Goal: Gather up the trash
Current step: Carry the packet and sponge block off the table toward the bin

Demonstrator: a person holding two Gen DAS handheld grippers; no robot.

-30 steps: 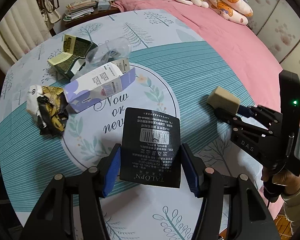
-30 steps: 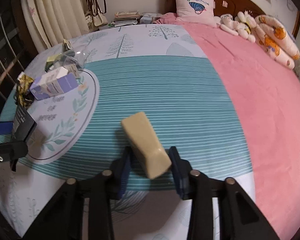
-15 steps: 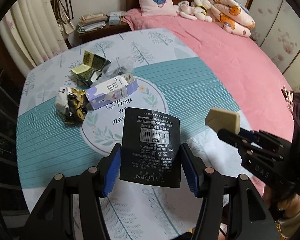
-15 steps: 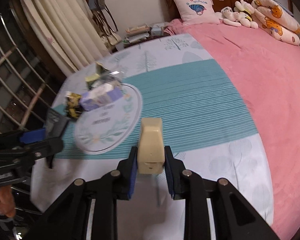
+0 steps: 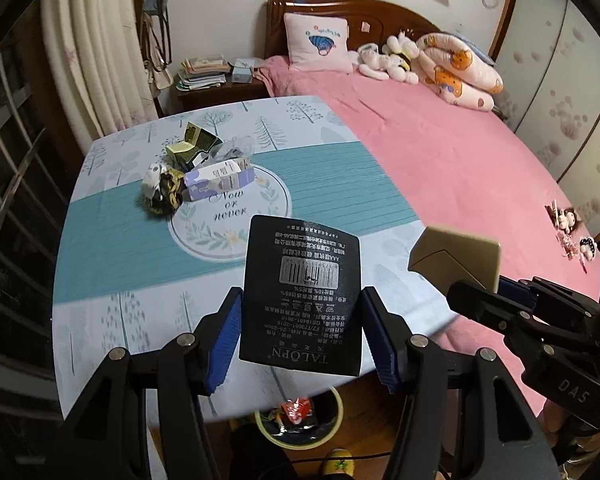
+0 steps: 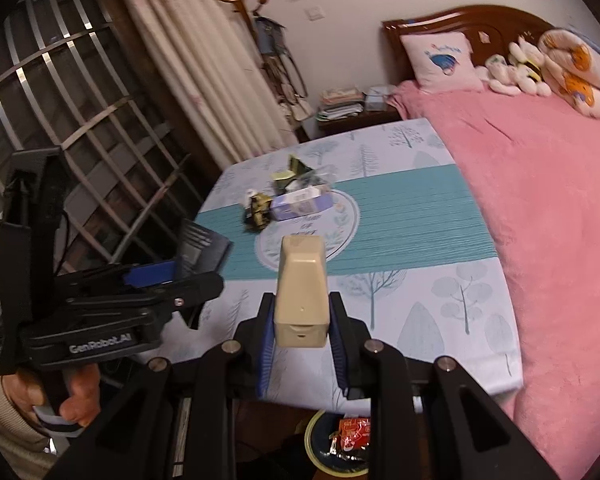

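My left gripper [image 5: 300, 300] is shut on a flat black box with white print [image 5: 302, 280], held above the near edge of the table [image 5: 140, 240]. To its right, my right gripper [image 5: 488, 286] grips a beige box [image 5: 456, 256]. In the right wrist view the right gripper [image 6: 301, 308] clamps the beige box [image 6: 300, 280] by its sides. There the left gripper [image 6: 180, 276] holds the black box [image 6: 202, 248] at the left. A round bin [image 5: 336, 432] with a red wrapper [image 5: 296, 412] inside stands on the floor below both grippers.
Further back on the table lie a purple-white carton [image 5: 220, 180], a crumpled wrapper [image 5: 162, 190], a green-gold box [image 5: 192, 146] and a clear bottle [image 5: 236, 148]. A pink bed [image 5: 460, 160] borders the table on the right. Window bars [image 6: 80, 140] and curtains stand at the left.
Both grippers rose and drew back from the table to its near edge with their boxes. The beige box turned straight between the right jaws. The bin came into view below.
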